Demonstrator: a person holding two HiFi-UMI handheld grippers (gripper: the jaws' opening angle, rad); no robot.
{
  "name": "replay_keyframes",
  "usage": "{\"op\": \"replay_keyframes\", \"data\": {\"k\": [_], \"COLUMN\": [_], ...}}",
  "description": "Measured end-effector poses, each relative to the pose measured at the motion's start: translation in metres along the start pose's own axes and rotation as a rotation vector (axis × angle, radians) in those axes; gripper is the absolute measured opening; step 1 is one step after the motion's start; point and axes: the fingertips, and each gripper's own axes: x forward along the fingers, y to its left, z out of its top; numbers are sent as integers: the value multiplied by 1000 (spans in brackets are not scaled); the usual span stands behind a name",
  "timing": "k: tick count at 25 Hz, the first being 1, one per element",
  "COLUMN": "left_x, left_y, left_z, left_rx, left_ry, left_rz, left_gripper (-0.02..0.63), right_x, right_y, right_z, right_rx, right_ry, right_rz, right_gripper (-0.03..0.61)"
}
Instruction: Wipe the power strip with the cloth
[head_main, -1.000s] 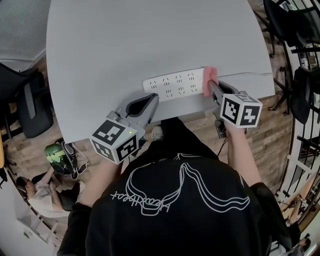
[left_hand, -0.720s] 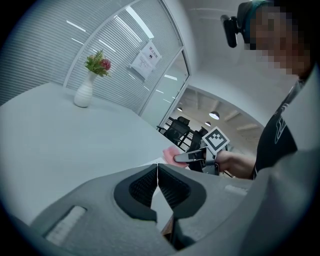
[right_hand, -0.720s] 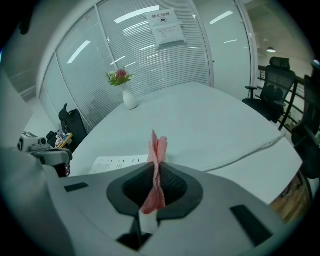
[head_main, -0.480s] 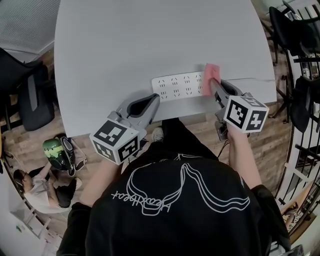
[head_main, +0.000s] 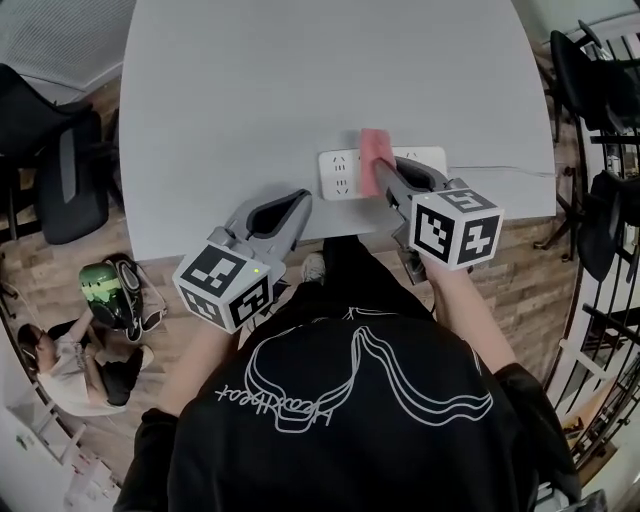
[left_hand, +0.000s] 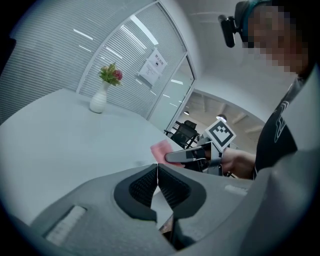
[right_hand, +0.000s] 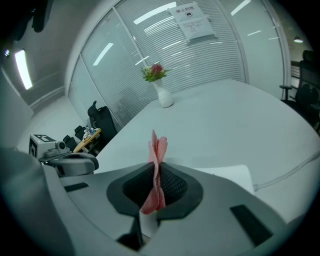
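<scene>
Pink cloth stands pinched upright between the pressed-in jaws of the right gripper, and its free end lies across a white power strip a little left of the strip's middle. The strip lies flat near the front edge of a pale grey desk, and a thin white cable runs from its right end toward the desk's right edge. In the right gripper view the cloth rises as a folded strip from between the jaws of the right gripper.

The left gripper hangs at the desk's front edge, left of the strip and apart from it. In its own view the jaws of the left gripper are pressed together with nothing between them.

Each gripper carries a cube of black-and-white square markers. A white vase of flowers stands at the far side of the desk, before a wall of glass and blinds. A paper notice is fixed to that glass; its heading and text are too small to read. White cursive lettering crosses the person's black shirt, but the word cannot be made out with certainty. A black chair stands on the wooden floor to the left.
</scene>
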Motion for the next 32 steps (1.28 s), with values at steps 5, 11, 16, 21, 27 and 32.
{"op": "replay_keyframes", "data": {"k": [5,11,16,21,27,32], "left_x": [-9,-17,-19,-20,-19,-16], "left_y": [6,11,13,12,14,11], "left_z": [-2,-7,-7,-9,-9,-8], "left_rx": [-10,-24,-30,-34,-36,-29], "left_ry": [-6,-10,-15,-18,-18,-12], "left_rz": [16,34,41,47,45,38], "left_gripper": [14,14,14,14,14,14], "right_x": [22,37,47,49,52,48], "right_y": [34,52,51,49,48,40], "right_z": [-11,-23,-31,-35,-36,-35], "right_rx": [-41,-79,-98,-117,-127,-123], "right_ry": [50,97,126,140,146,143], "right_rz": [56,80,67,51,39,23], "right_gripper": [36,37,35,37,37,37]}}
